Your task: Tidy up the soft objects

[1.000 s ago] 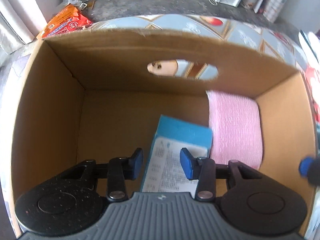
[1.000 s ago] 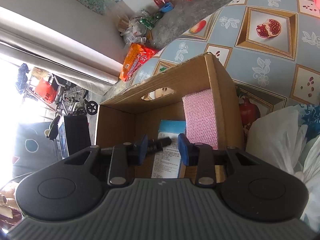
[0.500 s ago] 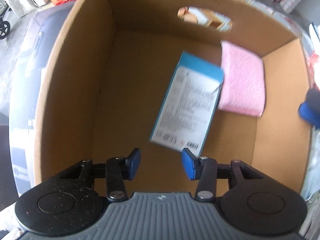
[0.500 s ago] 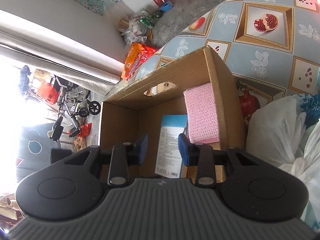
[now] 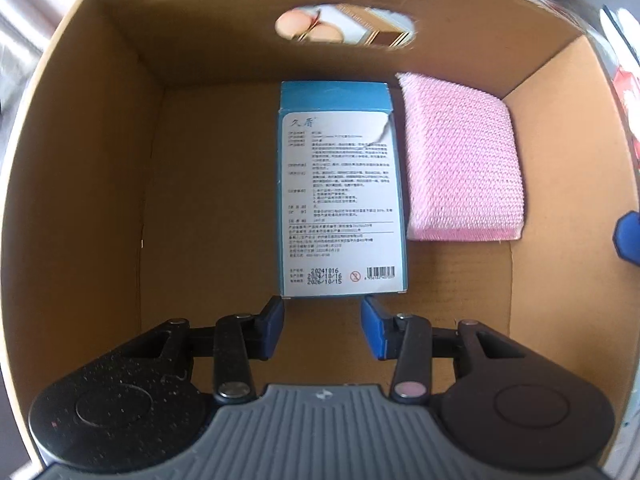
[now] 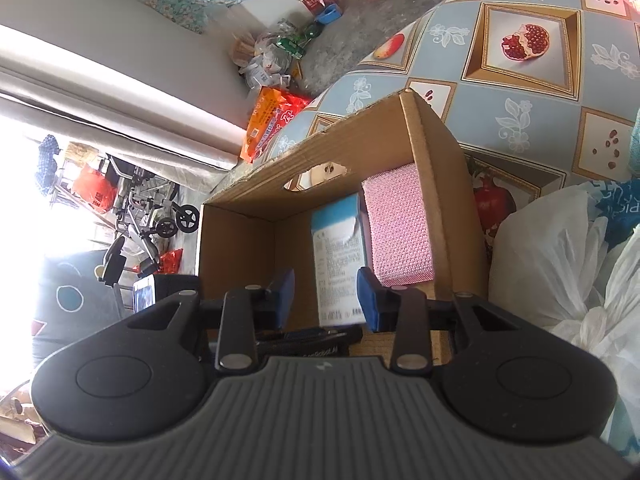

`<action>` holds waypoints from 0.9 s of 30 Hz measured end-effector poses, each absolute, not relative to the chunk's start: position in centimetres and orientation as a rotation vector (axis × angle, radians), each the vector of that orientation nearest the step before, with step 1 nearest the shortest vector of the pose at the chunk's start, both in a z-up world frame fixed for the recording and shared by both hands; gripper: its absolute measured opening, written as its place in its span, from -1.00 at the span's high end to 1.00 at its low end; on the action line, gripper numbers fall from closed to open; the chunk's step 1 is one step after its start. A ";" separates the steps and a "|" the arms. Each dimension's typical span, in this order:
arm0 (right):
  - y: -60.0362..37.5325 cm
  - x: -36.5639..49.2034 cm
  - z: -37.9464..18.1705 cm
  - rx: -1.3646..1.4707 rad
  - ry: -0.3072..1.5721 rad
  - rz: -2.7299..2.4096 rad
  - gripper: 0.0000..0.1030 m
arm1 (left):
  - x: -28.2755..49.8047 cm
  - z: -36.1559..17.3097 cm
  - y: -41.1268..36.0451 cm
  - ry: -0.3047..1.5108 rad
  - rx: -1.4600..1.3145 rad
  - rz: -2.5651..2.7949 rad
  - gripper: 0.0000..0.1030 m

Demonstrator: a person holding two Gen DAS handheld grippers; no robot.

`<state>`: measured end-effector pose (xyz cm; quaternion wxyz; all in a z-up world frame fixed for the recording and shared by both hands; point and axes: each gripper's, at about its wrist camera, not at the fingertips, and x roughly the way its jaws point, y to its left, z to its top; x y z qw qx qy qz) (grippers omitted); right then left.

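Note:
A blue and white printed packet (image 5: 340, 184) lies flat on the floor of the open cardboard box (image 5: 80, 200), label up, right beside a folded pink knitted cloth (image 5: 460, 160). My left gripper (image 5: 323, 322) hangs over the box pointing straight down, just short of the packet's near end; its jaws are closing a little with nothing between them. From outside the box's near side, my right gripper (image 6: 326, 298) looks down into it, open and holding nothing. The packet (image 6: 338, 256) and the pink cloth (image 6: 398, 228) show past its fingers.
The cardboard box (image 6: 236, 256) stands on a table with a fruit-patterned cloth (image 6: 520, 92). White plastic bags (image 6: 560, 260) are heaped to the right of the box. The box's left half is bare floor. Clutter and a wheeled frame sit on the room's floor beyond.
The left gripper had the packet between its fingers a second ago; it let go, and the packet dropped, tilted in mid-fall, and now lies flat beside the pink cloth. The right gripper has held still.

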<state>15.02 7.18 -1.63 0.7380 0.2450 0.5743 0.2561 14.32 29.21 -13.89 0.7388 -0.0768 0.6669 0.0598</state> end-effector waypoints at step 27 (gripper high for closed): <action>5.9 14.6 -1.6 0.551 1.251 0.533 0.27 | 15.0 -12.0 29.5 1.403 -0.085 0.111 0.02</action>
